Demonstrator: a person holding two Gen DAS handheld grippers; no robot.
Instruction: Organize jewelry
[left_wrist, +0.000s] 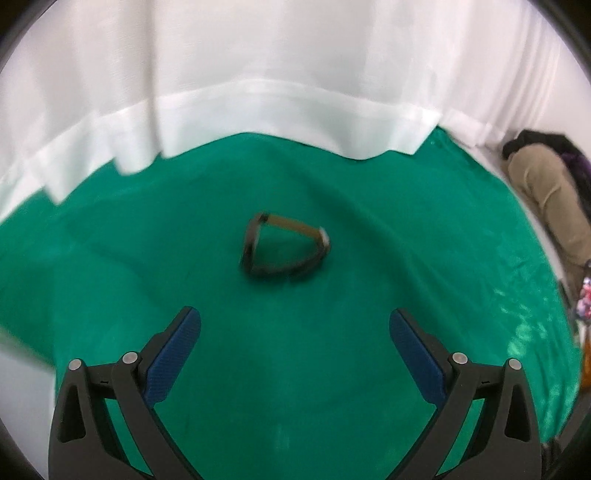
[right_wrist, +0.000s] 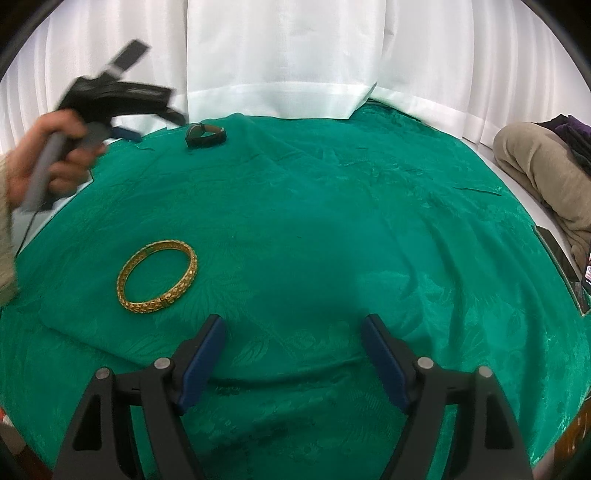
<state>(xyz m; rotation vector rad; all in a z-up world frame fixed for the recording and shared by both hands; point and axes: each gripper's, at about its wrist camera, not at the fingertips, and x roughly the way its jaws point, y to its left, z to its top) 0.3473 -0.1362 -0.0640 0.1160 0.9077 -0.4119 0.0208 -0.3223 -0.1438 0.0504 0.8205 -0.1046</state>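
A dark wristwatch with a brown strap (left_wrist: 286, 245) lies on the green cloth (left_wrist: 258, 369), ahead of my left gripper (left_wrist: 294, 321), which is open and empty. The watch also shows in the right wrist view (right_wrist: 205, 134) at the far left of the cloth. A gold patterned bangle (right_wrist: 157, 277) lies flat on the cloth (right_wrist: 332, 240), ahead and to the left of my right gripper (right_wrist: 293, 332), which is open and empty. The left gripper, held in a hand (right_wrist: 51, 147), shows in the right wrist view just left of the watch.
A white curtain (right_wrist: 280, 48) hangs behind the table and overlaps the cloth's far edge. A seated person's beige trouser leg (right_wrist: 543, 162) is at the right. A dark phone-like object (right_wrist: 585, 273) lies at the cloth's right edge.
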